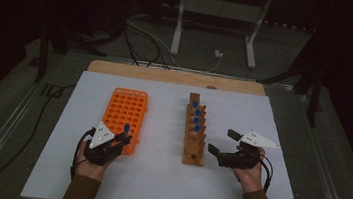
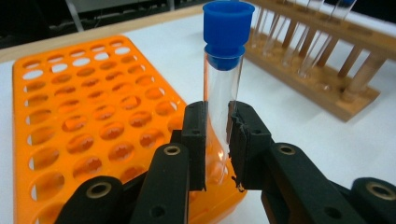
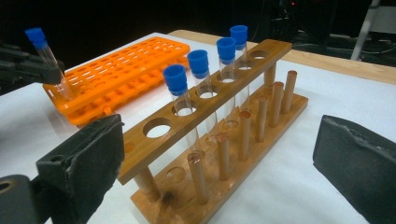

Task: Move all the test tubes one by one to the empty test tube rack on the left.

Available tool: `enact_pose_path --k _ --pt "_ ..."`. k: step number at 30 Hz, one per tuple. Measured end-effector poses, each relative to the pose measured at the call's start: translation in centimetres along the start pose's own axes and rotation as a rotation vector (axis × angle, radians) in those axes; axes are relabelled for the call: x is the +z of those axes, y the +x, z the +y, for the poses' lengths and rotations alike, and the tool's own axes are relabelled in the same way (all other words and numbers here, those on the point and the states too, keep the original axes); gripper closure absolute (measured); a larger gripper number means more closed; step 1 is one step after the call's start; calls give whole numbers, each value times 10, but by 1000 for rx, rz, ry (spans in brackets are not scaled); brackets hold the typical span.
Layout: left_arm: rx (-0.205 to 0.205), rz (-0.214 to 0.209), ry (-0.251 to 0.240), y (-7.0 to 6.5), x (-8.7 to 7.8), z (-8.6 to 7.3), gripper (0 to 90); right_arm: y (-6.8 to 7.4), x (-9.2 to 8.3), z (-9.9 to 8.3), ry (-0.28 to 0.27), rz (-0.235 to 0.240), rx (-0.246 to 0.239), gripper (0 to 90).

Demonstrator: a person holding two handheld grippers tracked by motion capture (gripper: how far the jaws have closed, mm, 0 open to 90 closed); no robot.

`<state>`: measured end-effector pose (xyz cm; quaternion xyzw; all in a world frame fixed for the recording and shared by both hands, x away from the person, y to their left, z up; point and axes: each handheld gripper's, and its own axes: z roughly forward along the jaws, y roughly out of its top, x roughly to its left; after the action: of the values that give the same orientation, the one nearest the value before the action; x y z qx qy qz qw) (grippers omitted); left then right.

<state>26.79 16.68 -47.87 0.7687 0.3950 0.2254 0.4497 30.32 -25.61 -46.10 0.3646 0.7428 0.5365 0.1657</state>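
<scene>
My left gripper (image 1: 122, 141) is shut on a clear test tube with a blue cap (image 2: 223, 79). It holds the tube upright over the near right corner of the orange tube rack (image 1: 126, 106). In the left gripper view both pads press on the glass below the cap, with the orange rack (image 2: 93, 107) behind them. A wooden rack (image 1: 195, 132) in the middle of the table carries several blue-capped tubes (image 3: 198, 63) in its far holes, and its near holes are empty. My right gripper (image 1: 223, 141) stands open beside the near end of that rack, with nothing in it.
A white sheet covers the table (image 1: 155, 177), with a wooden strip along its far edge (image 1: 177, 76). Bare sheet lies between the two racks and in front of them. Beyond the table are cables and a metal stand (image 1: 213, 23) on the dark floor.
</scene>
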Motion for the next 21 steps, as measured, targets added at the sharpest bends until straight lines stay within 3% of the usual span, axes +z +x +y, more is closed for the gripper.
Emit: enact_pose_path --k 4,21 --pt "11 5 41 -1 4 -3 780 0 0 -1 5 5 -2 24" --pt "32 16 102 -4 10 -8 780 6 3 -4 28 14 -23 24"
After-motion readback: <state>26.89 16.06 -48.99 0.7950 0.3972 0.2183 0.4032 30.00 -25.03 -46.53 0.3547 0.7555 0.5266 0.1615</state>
